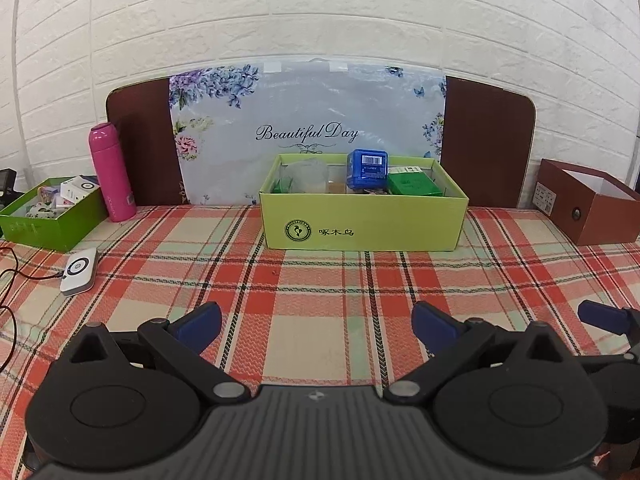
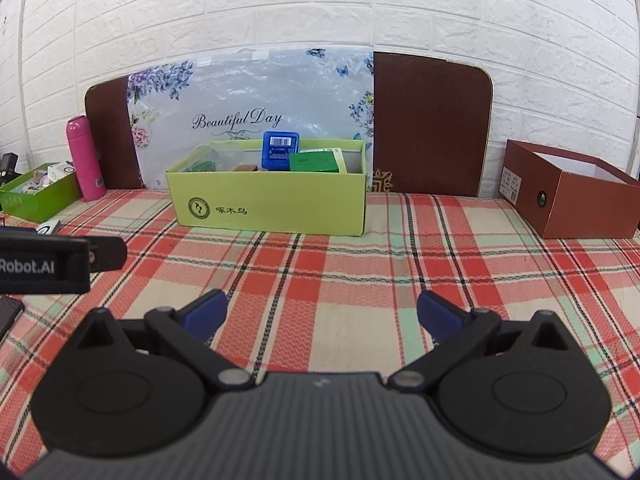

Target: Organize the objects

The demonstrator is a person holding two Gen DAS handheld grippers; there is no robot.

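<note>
Left wrist view: the left gripper [image 1: 316, 326] hangs over the plaid tablecloth [image 1: 320, 280] with its blue pads spread wide and nothing between them; bare cloth runs from the jaws up to the lime-green box [image 1: 362, 222] at 12 o'clock, so the middle lane is free. The right gripper [image 2: 322, 312] likewise stands wide apart and empty, with open cloth ahead and the same box at 11 o'clock in its own view. The back edge is closed off by a floral "Beautiful Day" panel [image 1: 308, 120] leaning on the white brick wall [image 1: 320, 12], with brown boards either side. The lime-green box holds a blue tin with a barcode [image 1: 368, 168], a green packet [image 1: 414, 184] to its right, and a clear plastic cup [image 1: 306, 176] at its left end. At 10 o'clock a darker green box [image 1: 48, 224] carries small white cartons and patterned items too small to make out. At 2 o'clock a brown box [image 1: 586, 208] stands open, its white inside showing nothing. A pink bottle [image 1: 110, 172] stands upright just beside the darker green box, and a white device with a ring mark [image 1: 80, 272] lies in front of it, a black cable [image 1: 24, 276] trailing off to 9 o'clock.
</note>
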